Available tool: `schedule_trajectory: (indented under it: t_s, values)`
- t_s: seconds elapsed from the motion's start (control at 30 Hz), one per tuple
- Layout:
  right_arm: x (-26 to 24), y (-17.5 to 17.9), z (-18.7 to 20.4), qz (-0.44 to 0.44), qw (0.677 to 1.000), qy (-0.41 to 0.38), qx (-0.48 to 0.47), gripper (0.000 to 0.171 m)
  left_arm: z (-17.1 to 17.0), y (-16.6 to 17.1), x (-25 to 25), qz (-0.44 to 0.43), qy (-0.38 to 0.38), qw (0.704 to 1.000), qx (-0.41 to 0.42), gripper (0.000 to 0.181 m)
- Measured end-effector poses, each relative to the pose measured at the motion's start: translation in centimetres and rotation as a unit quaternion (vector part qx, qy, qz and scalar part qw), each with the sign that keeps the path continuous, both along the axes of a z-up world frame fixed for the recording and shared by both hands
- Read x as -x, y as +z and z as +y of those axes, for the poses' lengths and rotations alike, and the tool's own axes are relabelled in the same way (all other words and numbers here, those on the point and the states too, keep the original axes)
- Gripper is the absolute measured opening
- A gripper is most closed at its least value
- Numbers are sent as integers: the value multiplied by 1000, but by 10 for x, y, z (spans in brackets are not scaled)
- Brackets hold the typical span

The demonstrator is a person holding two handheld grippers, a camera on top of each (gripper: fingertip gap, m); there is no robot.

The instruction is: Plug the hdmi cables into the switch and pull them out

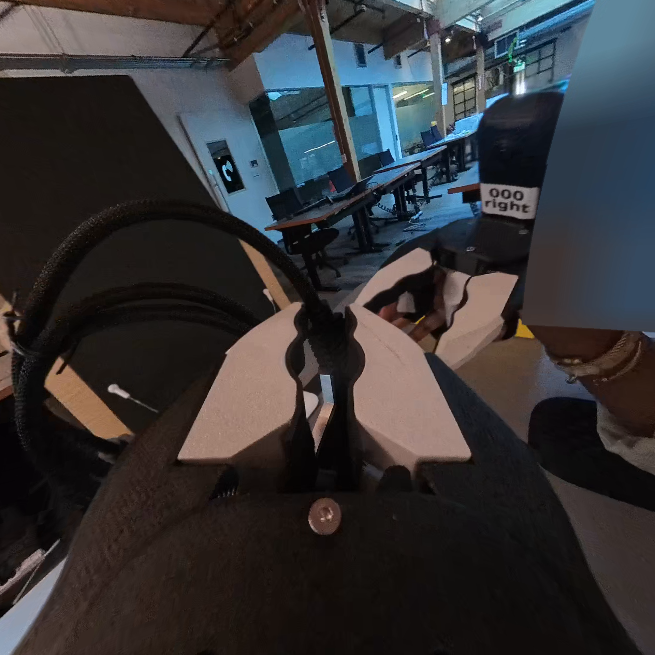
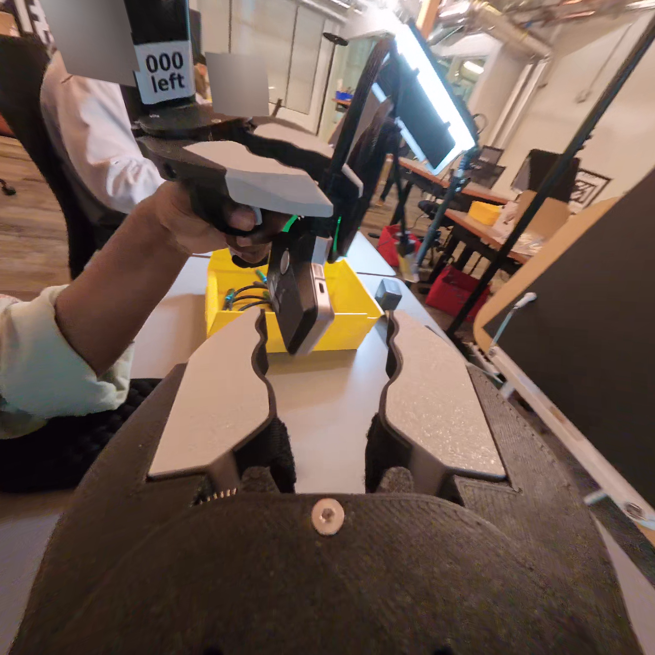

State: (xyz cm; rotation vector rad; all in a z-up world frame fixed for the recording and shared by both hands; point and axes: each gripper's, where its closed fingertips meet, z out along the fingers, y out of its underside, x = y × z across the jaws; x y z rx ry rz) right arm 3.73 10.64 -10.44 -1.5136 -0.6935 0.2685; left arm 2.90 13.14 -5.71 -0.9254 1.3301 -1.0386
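Observation:
My left gripper (image 1: pixel 324 313) is shut on a black braided HDMI cable (image 1: pixel 141 211), which loops up and to the left. In the right wrist view the left gripper (image 2: pixel 319 202) is raised above the table. The black switch box (image 2: pixel 301 304) with a silver side hangs tilted below it on the cable (image 2: pixel 354 106), over a yellow bin. My right gripper (image 2: pixel 326 313) is open and empty, with its fingers on either side of the switch's lower end and not touching it. It also shows open in the left wrist view (image 1: pixel 439 301).
The yellow bin (image 2: pixel 358 315) on the grey table (image 2: pixel 319 407) holds several cables with green ends (image 2: pixel 244 296). A small black box (image 2: pixel 388 292) lies beside it. A black panel with a wooden edge (image 2: pixel 584 319) stands close on the right. A person's hand (image 2: pixel 191 223) holds the left gripper. One gripper's finger ends stand about 6 cm off the other's.

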Motion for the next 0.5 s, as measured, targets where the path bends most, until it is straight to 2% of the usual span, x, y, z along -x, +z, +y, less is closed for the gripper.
schedule_trajectory:
  t_s: [0.13,0.23,0.33,0.37,0.43,0.5]
  values:
    - [24,-12,6,26,997,59,32,58,-24,-6,-6,14,-37,999,-19,20]
    - [41,-16,2,39,991,119,38,26,-26,-7,-6,14,-34,999,-30,21]
    - [45,-13,1,78,986,140,55,25,-24,-1,1,0,-36,999,-37,23]
    - [45,-10,1,98,983,144,61,25,-23,6,5,-23,-32,999,-34,31]
    - [41,-2,2,136,978,150,56,25,-14,27,20,-93,-1,995,-21,57]
    - [34,9,-2,179,970,162,41,25,1,48,41,-175,29,984,-5,72]
